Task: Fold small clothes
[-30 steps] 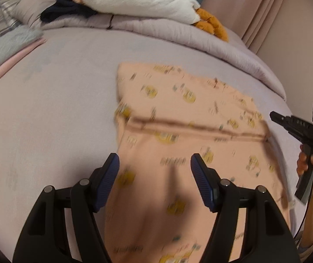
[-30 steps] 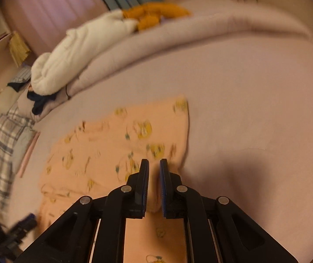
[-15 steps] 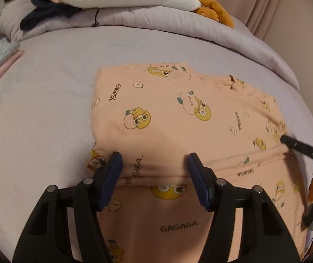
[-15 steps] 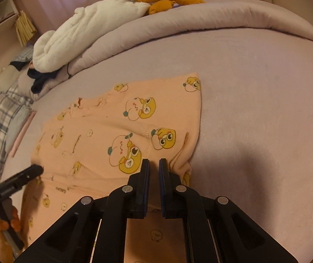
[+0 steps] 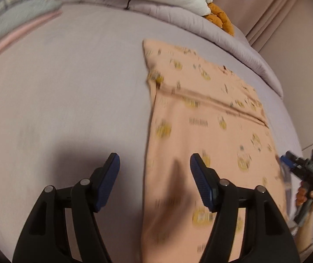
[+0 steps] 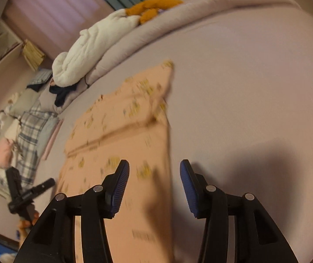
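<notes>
A bed with a mauve sheet point(image 5: 73, 100) carries 1 peach printed garment point(image 5: 202, 135), partly folded flat, a rolled mauve duvet point(image 5: 178, 17) along its far edge, and folded clothes point(image 5: 18, 28).

Each gripper is a black plastic frame of two angular arms with long cut-out slots, hinged on round silver screws, two showing on either arm. The left gripper point(image 5: 154, 168) carries ribbed dark-blue pads point(image 5: 109, 180) on the inner faces of its fingers, and the right gripper point(image 6: 154, 176) has the same blue ribbed pads point(image 6: 188, 188). Seen from the left gripper, the right one is a black pistol-shaped unit with blue tips, faint lettering on its side, a small green light on top and a thin cable below. The hand point(image 5: 305, 197) gripping its handle is partly hidden.
</notes>
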Demonstrator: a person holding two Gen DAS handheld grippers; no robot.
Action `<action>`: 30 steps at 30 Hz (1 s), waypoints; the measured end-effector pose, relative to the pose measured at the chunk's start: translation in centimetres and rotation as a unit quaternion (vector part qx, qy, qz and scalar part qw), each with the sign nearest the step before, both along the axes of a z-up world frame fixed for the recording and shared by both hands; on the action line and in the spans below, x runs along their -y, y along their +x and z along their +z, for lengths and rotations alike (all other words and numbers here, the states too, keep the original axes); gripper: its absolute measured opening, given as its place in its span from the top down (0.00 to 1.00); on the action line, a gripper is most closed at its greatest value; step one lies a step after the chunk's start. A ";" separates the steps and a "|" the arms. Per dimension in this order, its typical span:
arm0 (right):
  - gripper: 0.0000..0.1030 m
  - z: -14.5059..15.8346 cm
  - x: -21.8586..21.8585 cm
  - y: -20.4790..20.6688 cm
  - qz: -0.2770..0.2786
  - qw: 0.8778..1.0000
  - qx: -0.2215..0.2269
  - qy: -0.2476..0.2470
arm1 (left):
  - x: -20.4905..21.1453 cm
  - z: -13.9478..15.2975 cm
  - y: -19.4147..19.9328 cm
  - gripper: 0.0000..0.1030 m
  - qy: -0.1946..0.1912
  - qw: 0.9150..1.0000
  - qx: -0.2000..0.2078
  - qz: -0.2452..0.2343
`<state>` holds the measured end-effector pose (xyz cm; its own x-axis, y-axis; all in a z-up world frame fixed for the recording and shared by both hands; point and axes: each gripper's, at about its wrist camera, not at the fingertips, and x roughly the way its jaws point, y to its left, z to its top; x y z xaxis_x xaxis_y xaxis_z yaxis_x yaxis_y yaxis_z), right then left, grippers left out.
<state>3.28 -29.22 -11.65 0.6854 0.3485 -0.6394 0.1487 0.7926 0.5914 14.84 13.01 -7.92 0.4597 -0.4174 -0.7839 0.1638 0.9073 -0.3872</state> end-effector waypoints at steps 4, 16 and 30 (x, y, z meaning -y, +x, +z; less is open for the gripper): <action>0.53 -0.9 -0.5 -2.1 0.012 1.000 -0.016 0.016 | -0.4 -0.4 -2.8 0.35 -0.038 0.999 -0.007 -0.012; 0.53 -2.1 -3.7 -5.9 0.095 0.992 -0.020 0.081 | 0.0 -1.2 -8.5 0.37 -0.124 0.991 -0.028 -0.048; 0.53 -2.5 -5.2 -8.1 0.112 0.987 -0.023 0.112 | -1.3 -1.6 -12.2 0.39 -0.181 0.980 -0.053 -0.061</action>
